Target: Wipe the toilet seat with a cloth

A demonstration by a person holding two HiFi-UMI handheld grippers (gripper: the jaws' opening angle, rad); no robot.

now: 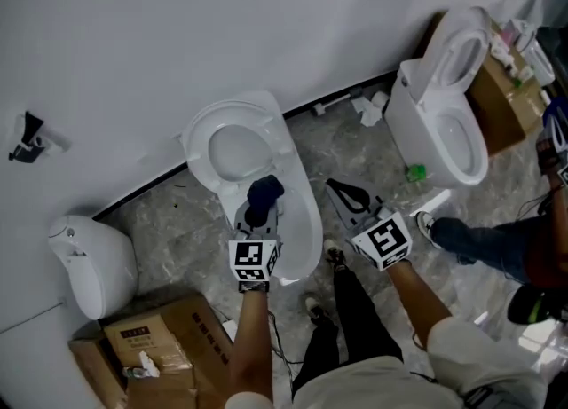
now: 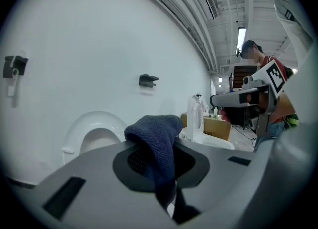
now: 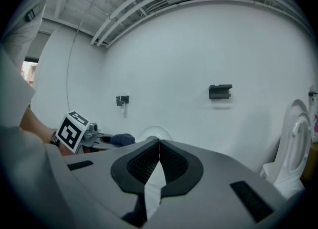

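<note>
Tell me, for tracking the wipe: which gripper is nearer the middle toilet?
Left. The left gripper, holding the cloth, is over the toilet; the right gripper is beside it, above the floor.

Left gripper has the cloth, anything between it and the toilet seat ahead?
Nothing visible. The cloth, clamped in the left gripper, has an open path to the toilet seat just ahead; the right gripper sits off to the side, shut and empty.

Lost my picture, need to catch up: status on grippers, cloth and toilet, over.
Left gripper shut on blue cloth, over the toilet, not wiping yet. Right gripper jaws shut, empty, alongside. Nothing seen in the way.
</note>
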